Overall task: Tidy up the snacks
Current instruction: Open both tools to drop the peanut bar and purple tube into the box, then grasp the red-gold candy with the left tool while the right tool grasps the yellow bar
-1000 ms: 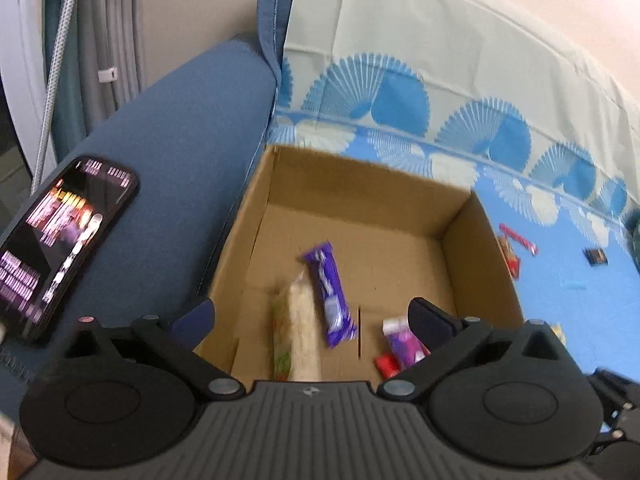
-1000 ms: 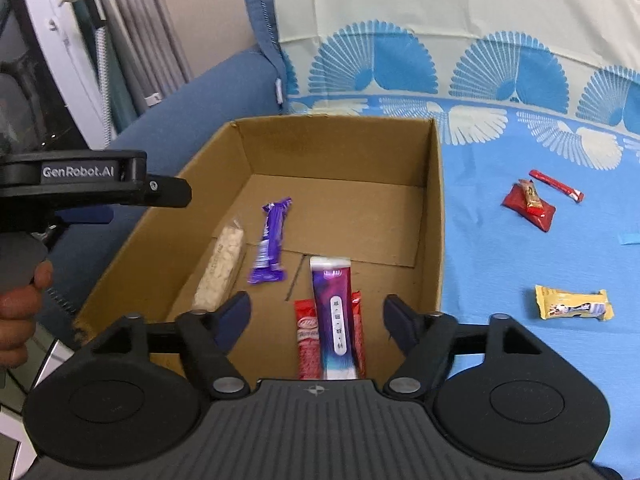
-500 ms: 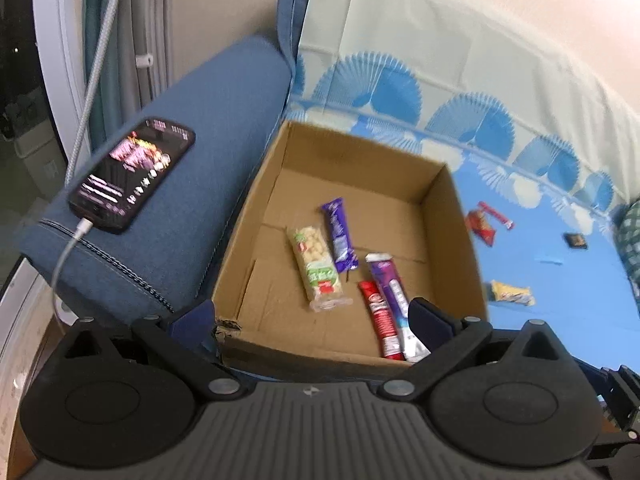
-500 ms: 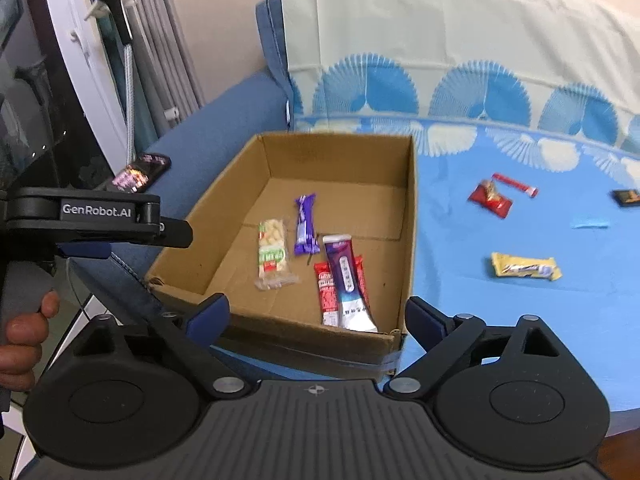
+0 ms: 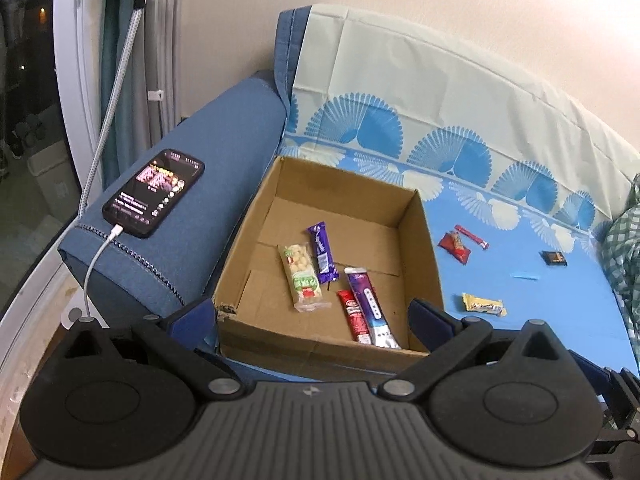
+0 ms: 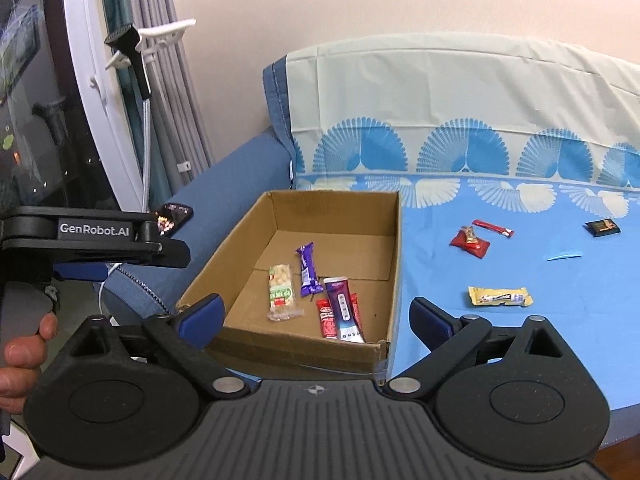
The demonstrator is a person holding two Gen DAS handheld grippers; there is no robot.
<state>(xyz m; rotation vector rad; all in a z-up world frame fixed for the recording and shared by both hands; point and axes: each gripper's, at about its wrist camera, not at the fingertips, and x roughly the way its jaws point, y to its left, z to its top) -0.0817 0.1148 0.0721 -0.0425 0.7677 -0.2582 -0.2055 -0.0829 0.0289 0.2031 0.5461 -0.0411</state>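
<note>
Cardboard box point(image 6: 394, 264) of snacks beyond both empty, wide-open tongs point(image 6: 318, 314)

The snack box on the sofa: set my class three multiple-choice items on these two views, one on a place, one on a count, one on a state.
1. Where does the phone lie?
A. in the box
B. on the sofa arm
C. on the blue sheet

2. How many snacks lie in the box?
A. two
B. four
C. six

3. How does the right gripper stand?
A. open, empty
B. shut on a bar
C. shut, empty

Answers:
1 B: the phone rests on the sofa arm, left of the box.
2 B: a nut bar, a purple bar, a red stick and a purple-and-white stick.
3 A: its jaws, just opened wider, stand apart with nothing between them.
</note>
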